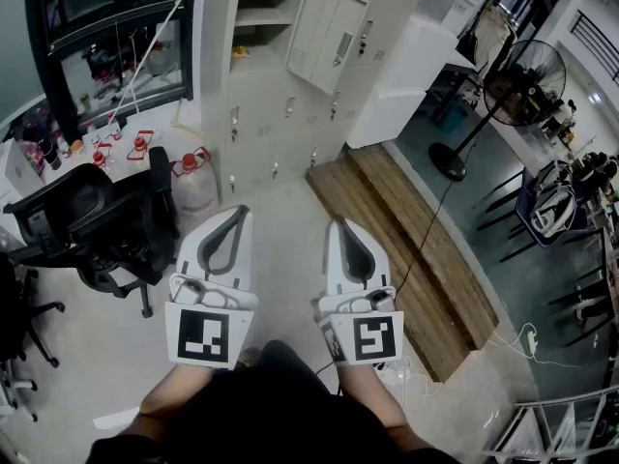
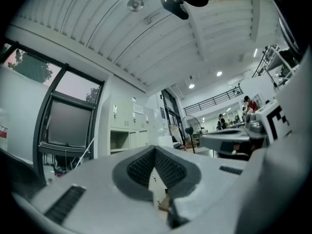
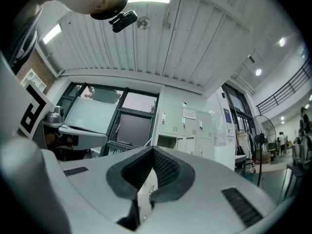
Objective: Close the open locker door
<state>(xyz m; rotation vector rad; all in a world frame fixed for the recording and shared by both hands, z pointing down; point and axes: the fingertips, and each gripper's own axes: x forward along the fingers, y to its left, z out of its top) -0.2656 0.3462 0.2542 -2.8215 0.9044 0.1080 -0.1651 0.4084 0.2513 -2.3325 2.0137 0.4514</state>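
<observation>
**Watch the chair, the jug and the step on the way to the locker**

The open locker [image 1: 276, 37] is a dark box with shelves, high in the tall pale grey metal locker bank [image 1: 261, 124]. It is far ahead of both tools. The pale grey door panel [image 1: 314, 27] just to its right looks swung out. I cannot be sure it is the door to shut.

The left tool [image 1: 235, 213] and the right tool [image 1: 340, 225] are both pressed together with nothing in them. They sit side by side and point at the lockers.

The walk there is the risky part.
- The black office chair on wheels [image 1: 87, 220] sticks out on the left.
- The clear water jug with a red cap [image 1: 193, 182] stands near the foot of the lockers, so a foot could knock it over.
- The long brown wooden step [image 1: 397, 230] has a raised edge on the right, and a toe could catch on it.
- Thin white cables [image 1: 517, 341] lie past the step and could snag a foot.

At the door, the small tool tips could slide off the smooth metal. A hard shove could make the door bang and bounce back open.

The pale floor [image 1: 280, 211] between the chair and the step is the open path. It leads straight to the lockers.
</observation>
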